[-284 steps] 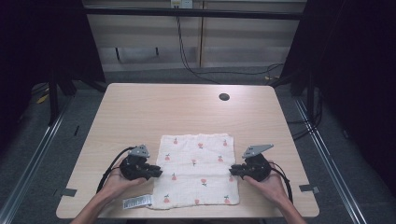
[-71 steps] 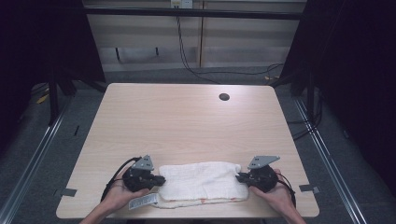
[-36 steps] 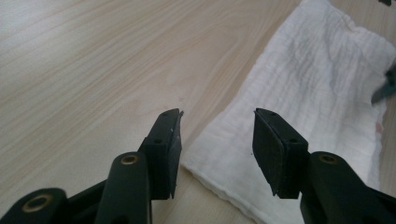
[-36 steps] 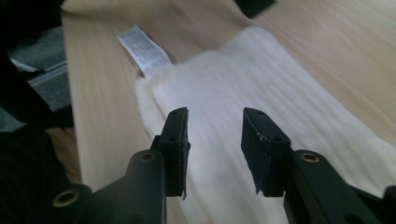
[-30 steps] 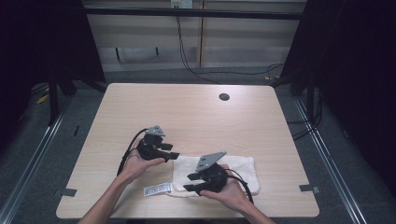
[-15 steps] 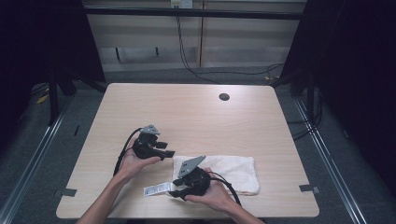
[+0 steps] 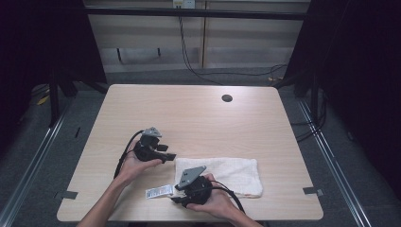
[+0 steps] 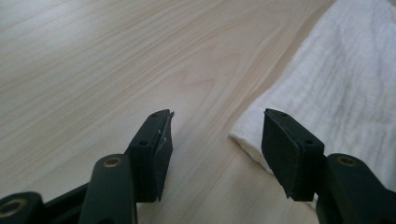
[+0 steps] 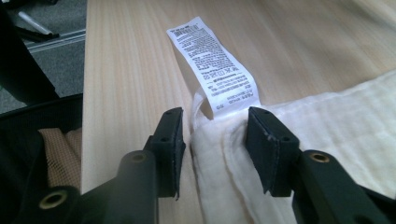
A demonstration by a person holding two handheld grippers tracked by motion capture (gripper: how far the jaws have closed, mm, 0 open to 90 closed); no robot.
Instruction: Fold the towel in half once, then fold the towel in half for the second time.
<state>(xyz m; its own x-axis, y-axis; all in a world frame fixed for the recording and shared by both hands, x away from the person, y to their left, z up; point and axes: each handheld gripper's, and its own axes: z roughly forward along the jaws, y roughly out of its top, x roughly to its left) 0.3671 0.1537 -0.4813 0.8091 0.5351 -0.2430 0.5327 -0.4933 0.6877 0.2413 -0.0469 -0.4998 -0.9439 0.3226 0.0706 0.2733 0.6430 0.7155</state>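
R gripper (image 9: 212, 140), jaws apart, is straddling the folded towel (image 7: 227, 172) corner by its care label (image 9: 212, 65); L gripper (image 8: 212, 149), also apart, is waiting nearby — bite all layers, w/o the label.

Parted tongs (image 8: 212, 149) hover beside white towel (image 8: 345, 88) on table (image 8: 93, 60).

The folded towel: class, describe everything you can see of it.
The folded towel is white, soft woven cloth, lying flat as a long band near the table's front edge. A printed white care label sticks out from its left end. The right hand-held gripper straddles that layered corner, jaws open. The left hand-held gripper hovers open beside another corner.
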